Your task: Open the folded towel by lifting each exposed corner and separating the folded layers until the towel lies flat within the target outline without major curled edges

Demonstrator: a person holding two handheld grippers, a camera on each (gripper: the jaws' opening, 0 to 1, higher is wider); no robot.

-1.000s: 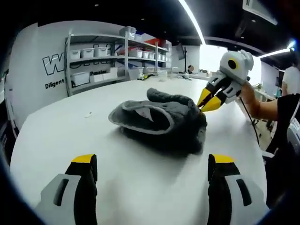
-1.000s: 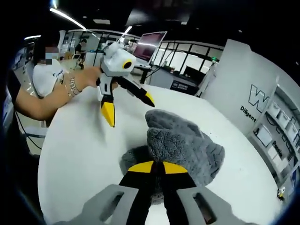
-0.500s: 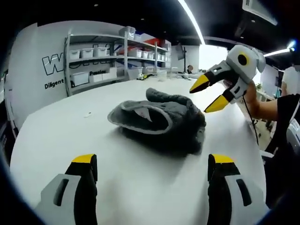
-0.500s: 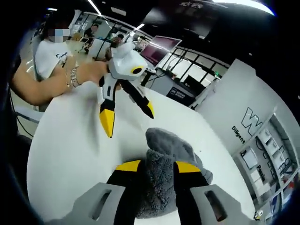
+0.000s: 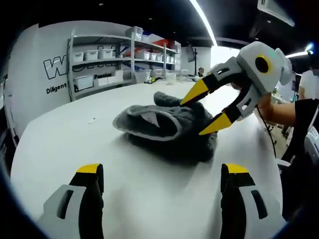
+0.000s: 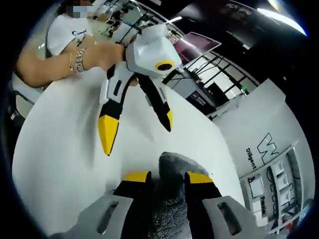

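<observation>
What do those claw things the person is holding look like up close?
Each gripper, left and right, has a rounded white body bearing a yellow-ringed black disc, and two long black jaws ending in pointed yellow tips. The person wears a white short-sleeved shirt and a metal bracelet.

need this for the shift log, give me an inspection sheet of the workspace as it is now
surface: round white table, bare around the towel.
job's things: grey fluffy towel, bunched and folded near the table's middle, not flat; no target outline seen.
clutter: small specks on the table, too small to tell.
grippers: left gripper open, off the towel; right gripper open above the towel's far edge.
cables: dark cable trailing from the right gripper.
surroundings: metal shelving with white bins, white lettered wall, monitor.
</observation>
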